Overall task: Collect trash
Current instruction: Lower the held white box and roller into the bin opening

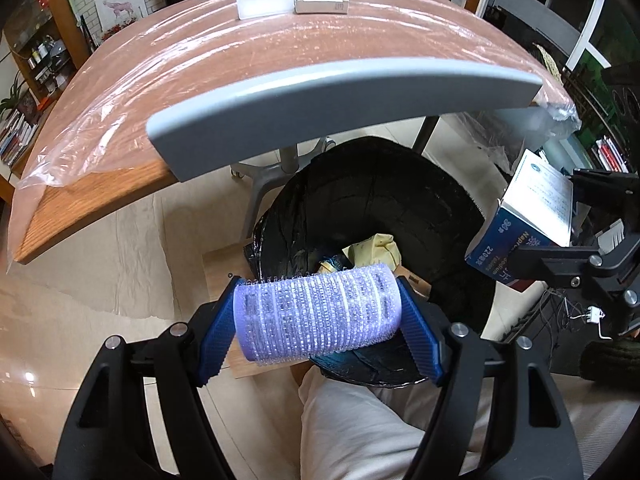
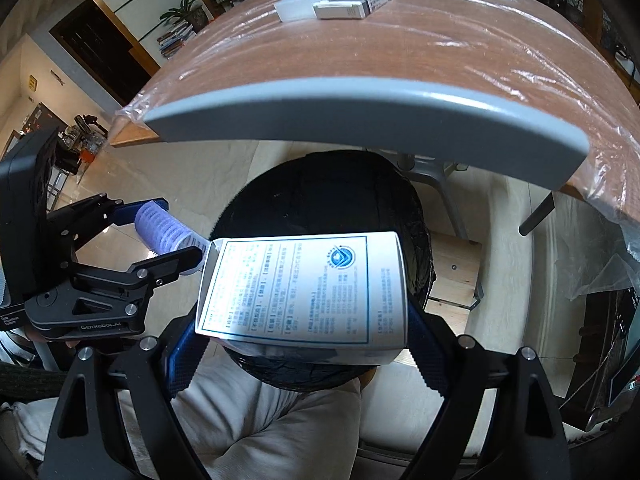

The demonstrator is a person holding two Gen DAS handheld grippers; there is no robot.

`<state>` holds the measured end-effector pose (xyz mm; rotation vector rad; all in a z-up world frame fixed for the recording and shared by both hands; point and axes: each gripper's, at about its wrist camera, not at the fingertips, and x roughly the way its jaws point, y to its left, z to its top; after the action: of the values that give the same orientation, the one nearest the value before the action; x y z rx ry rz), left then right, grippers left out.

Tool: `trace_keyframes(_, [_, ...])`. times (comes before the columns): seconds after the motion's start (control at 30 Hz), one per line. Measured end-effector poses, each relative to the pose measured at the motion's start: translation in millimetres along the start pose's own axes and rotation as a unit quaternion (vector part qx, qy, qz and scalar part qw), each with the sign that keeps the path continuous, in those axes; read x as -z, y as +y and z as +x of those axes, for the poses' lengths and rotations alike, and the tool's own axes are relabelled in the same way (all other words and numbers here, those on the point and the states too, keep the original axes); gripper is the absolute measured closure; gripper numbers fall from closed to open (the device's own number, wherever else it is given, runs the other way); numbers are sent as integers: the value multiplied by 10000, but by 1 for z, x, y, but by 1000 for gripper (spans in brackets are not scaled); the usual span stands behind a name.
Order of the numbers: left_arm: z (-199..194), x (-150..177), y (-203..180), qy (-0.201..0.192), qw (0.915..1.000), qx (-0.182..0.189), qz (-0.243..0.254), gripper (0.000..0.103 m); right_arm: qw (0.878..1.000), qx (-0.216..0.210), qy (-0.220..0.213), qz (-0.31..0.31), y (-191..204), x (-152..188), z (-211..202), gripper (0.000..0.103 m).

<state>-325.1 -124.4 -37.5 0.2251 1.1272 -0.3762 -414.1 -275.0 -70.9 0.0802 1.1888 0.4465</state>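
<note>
L gripper [image 1: 318, 322] clamped on purple roller [image 1: 318, 316], R gripper [image 2: 298, 344] on med box [image 2: 304, 288]; bin [image 1: 380, 208] right below both jaws, prob ready to drop.

The setting is a home living or dining room. Evidence: a wooden worktop [image 1: 100, 196] covered with clear plastic sheeting [image 2: 460, 40], shelves of books [image 1: 16, 140], a potted plant [image 2: 186, 10], a deer picture [image 1: 118, 10] on a white brick wall, and a glossy tiled floor [image 1: 60, 320].
</note>
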Motion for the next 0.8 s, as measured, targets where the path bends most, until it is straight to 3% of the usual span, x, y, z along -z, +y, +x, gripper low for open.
trace_keyframes(0.8, [42, 0, -2, 432, 9987, -166, 222, 28, 9986, 299, 409, -158, 0, 0, 39, 17])
